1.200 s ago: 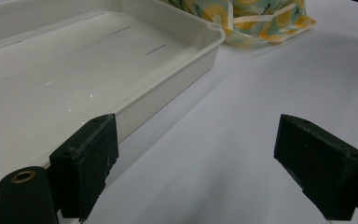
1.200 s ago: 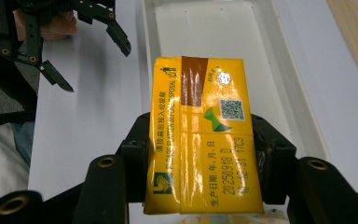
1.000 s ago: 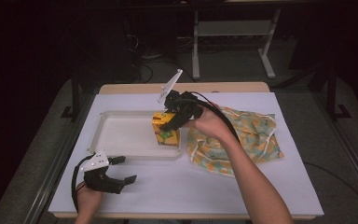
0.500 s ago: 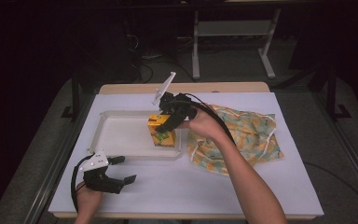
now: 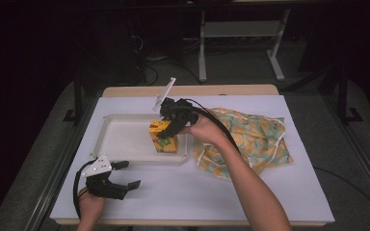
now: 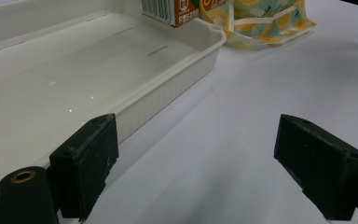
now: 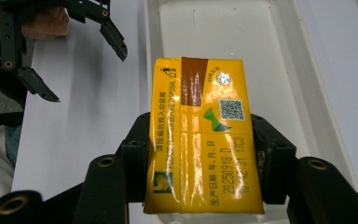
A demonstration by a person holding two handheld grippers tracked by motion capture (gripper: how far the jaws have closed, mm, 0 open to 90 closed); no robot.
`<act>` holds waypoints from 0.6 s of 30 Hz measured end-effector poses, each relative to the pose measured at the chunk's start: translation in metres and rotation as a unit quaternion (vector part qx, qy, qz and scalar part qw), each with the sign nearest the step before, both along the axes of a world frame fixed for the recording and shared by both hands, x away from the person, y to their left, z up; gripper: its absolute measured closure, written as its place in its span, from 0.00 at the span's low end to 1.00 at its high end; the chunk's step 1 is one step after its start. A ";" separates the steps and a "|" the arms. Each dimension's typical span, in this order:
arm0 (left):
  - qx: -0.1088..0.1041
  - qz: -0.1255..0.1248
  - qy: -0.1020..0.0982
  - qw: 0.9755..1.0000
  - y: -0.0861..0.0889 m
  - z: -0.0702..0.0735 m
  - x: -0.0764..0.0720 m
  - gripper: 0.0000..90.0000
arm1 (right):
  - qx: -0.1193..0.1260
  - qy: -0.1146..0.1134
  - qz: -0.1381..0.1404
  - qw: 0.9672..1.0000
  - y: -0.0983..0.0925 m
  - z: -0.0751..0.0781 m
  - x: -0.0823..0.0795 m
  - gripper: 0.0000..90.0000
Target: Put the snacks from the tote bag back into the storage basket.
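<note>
Yellow-orange juice carton stands upright at the right end of the white tray, mid-frame in the high view, with the right gripper clamped on its sides. At lower left, the left gripper rests on the white tabletop, jaws spread apart around nothing.

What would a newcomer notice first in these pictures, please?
The yellow carton, clamped in the right claw over the right end of the white tray. Next, the fruit-print bag lying right of the tray. The left claw rests open at the table's near left.
</note>
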State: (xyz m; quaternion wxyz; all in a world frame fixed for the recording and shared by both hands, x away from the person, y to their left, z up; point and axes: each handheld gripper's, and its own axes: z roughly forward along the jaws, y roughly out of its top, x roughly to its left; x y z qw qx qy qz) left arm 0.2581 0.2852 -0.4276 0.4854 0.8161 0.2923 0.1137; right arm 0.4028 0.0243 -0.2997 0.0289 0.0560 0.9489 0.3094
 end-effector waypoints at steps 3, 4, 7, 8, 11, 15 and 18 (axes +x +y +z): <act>0.000 0.000 0.001 1.000 0.000 0.000 0.000 0.15 | -0.002 0.005 0.001 1.000 0.002 -0.003 0.001 0.54; 0.000 0.000 0.001 1.000 0.000 0.000 0.000 0.15 | -0.002 0.002 0.002 1.000 0.003 -0.004 0.001 0.54; 0.000 0.000 0.001 1.000 0.000 0.000 0.000 0.15 | 0.000 0.003 0.000 1.000 0.005 -0.006 0.002 0.54; -0.001 0.000 0.001 1.000 0.000 0.000 0.000 0.15 | -0.001 0.004 -0.001 1.000 0.006 -0.006 0.001 0.54; 0.000 0.000 0.000 1.000 0.000 0.000 0.000 0.15 | -0.003 0.007 0.002 1.000 0.008 -0.010 0.002 0.54; -0.001 -0.001 0.000 1.000 0.001 0.000 0.000 0.15 | -0.005 0.011 0.004 1.000 0.011 -0.014 0.003 0.54; -0.001 -0.001 0.000 1.000 0.000 0.000 0.000 0.15 | -0.003 0.006 0.002 1.000 0.012 -0.016 0.004 0.54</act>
